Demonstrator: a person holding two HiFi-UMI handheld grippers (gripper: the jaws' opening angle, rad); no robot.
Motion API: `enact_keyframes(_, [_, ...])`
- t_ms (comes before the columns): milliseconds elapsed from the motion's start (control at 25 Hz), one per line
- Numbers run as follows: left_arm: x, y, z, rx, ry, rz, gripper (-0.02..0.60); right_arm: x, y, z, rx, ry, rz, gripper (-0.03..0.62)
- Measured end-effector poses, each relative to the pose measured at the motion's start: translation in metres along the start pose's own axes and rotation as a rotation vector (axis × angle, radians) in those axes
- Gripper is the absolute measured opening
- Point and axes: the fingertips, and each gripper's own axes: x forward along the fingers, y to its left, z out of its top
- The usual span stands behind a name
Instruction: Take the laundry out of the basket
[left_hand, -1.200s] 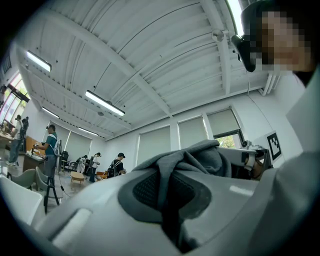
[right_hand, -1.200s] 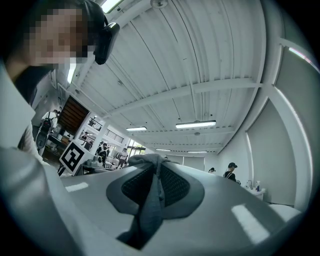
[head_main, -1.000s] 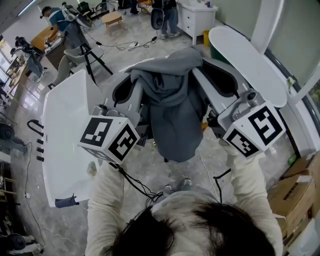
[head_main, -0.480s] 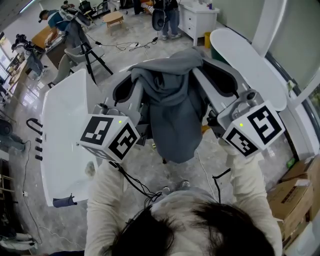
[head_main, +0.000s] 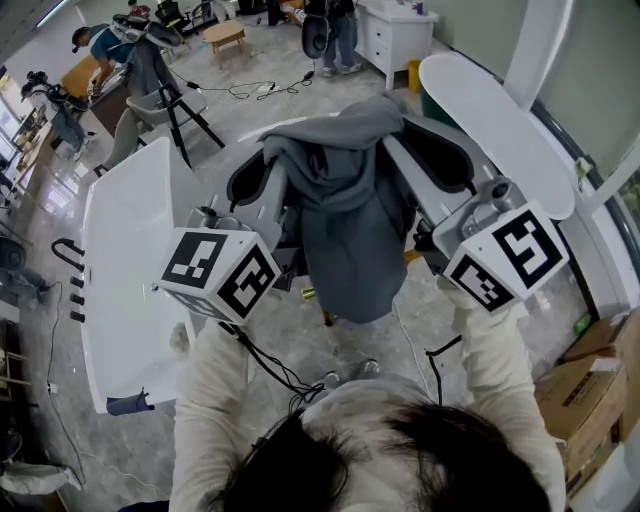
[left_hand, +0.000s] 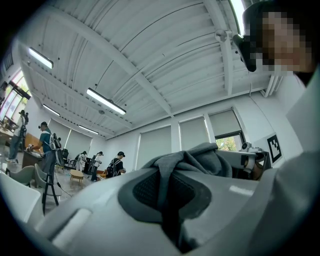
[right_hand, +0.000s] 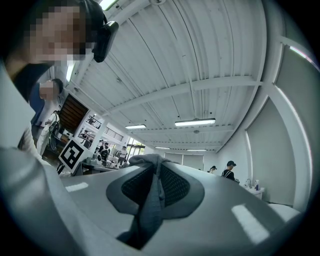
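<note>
Left gripper (left_hand: 169, 200) & right gripper (right_hand: 149, 205) both clenched on grey hoodie (head_main: 350, 240) folds; bulk sags between the jaws. Soft, floppy, prob. light; grab thick seams, not loose cloth.

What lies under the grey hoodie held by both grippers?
The hoodie hangs clamped in the left gripper and right gripper. Below its hem show marble floor and shoe tips. The floor straight beneath it is covered; no basket shows.

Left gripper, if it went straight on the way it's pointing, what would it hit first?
The gray hoodie, which the left gripper pinches between its jaws. Beyond the cloth, probably only open room toward the ceiling; depth is unclear.
</note>
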Motion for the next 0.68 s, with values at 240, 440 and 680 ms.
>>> enact_keyframes(240, [0.011, -0.001, -0.007, -0.005, 0.015, -0.001, 0.011, 0.0, -0.011, -0.006, 0.008, 0.004, -0.002, 0.071])
enact_keyframes(440, [0.014, 0.002, -0.011, -0.002, 0.01, -0.002, 0.011, 0.002, -0.014, -0.01, 0.007, 0.004, -0.002, 0.071])
enact_keyframes(680, [0.019, -0.001, -0.011, 0.0, 0.014, 0.0, 0.011, 0.0, -0.019, -0.01, 0.008, 0.003, -0.001, 0.071])
